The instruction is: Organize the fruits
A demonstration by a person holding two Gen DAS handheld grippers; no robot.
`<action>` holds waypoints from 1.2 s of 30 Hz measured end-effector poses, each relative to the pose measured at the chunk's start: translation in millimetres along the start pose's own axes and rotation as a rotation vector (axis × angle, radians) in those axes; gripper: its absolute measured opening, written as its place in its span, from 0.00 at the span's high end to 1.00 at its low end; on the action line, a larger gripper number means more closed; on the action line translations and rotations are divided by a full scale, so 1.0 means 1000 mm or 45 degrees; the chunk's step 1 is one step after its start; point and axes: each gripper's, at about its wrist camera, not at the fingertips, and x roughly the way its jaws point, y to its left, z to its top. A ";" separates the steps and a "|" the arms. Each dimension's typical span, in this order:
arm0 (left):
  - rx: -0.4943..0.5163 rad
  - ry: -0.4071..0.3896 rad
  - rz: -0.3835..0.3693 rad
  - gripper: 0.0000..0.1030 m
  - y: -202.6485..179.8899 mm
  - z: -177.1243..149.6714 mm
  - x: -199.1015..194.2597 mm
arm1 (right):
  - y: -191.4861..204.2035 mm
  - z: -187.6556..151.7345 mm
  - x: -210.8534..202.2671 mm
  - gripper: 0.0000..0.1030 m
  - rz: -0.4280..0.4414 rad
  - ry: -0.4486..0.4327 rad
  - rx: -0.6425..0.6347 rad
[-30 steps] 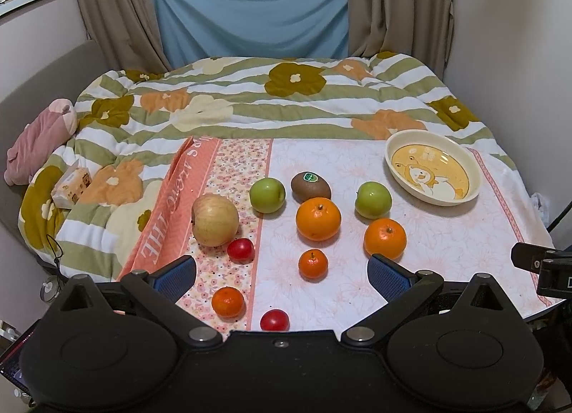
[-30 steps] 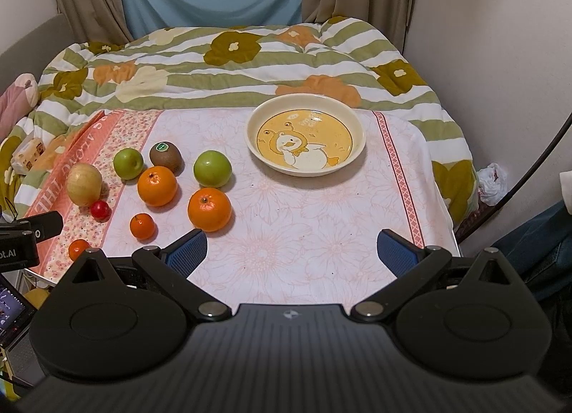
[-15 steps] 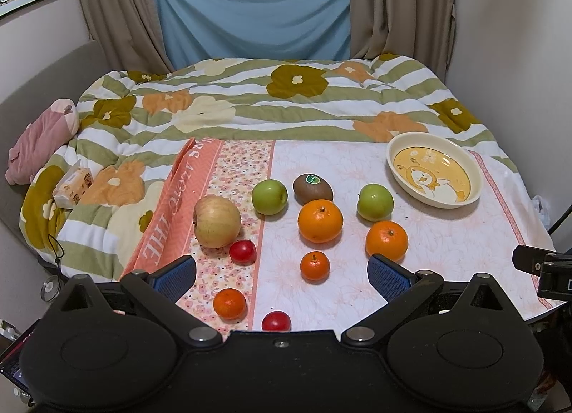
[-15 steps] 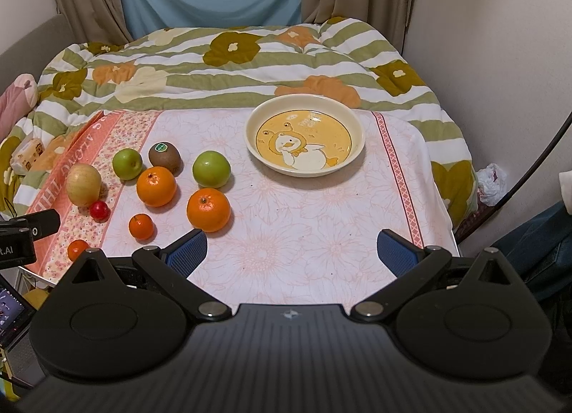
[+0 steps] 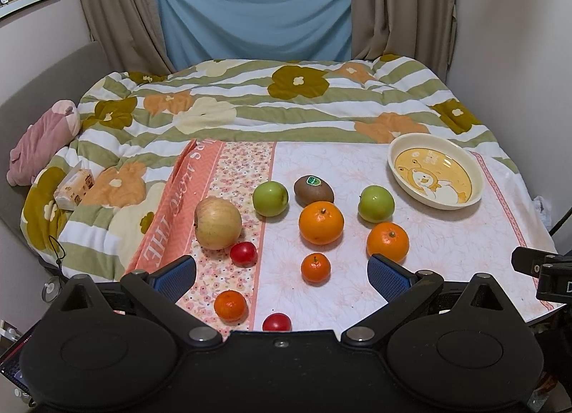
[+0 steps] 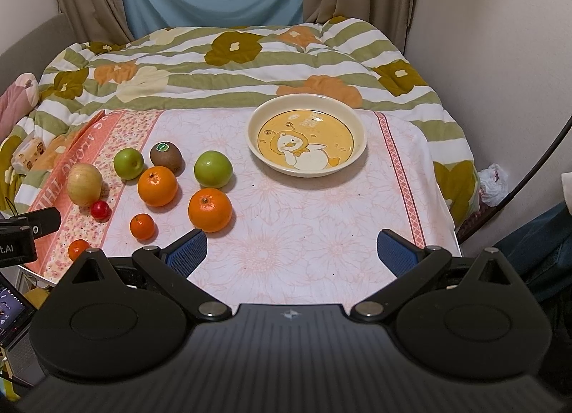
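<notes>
Ten fruits (image 5: 321, 222) loose on cloth (image 5: 447, 245), plate (image 6: 359, 125) apart

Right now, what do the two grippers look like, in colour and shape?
Both look alike: the left gripper and the right gripper have matte black bodies with two round discs, silver pivot screws, angled black arms and blue textured pads. The right body is ribbed. No hand or sleeve shows.

Home bedroom: quilted bed (image 5: 286, 105), curtains (image 5: 107, 5)
</notes>
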 end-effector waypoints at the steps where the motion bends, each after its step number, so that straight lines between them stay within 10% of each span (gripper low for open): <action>1: -0.001 0.000 -0.001 0.00 0.000 0.000 0.000 | 0.000 0.000 0.000 0.00 0.000 -0.001 0.001; 36: -0.087 -0.064 0.119 0.00 0.016 0.004 -0.009 | 0.006 0.022 0.000 0.00 0.108 -0.067 -0.144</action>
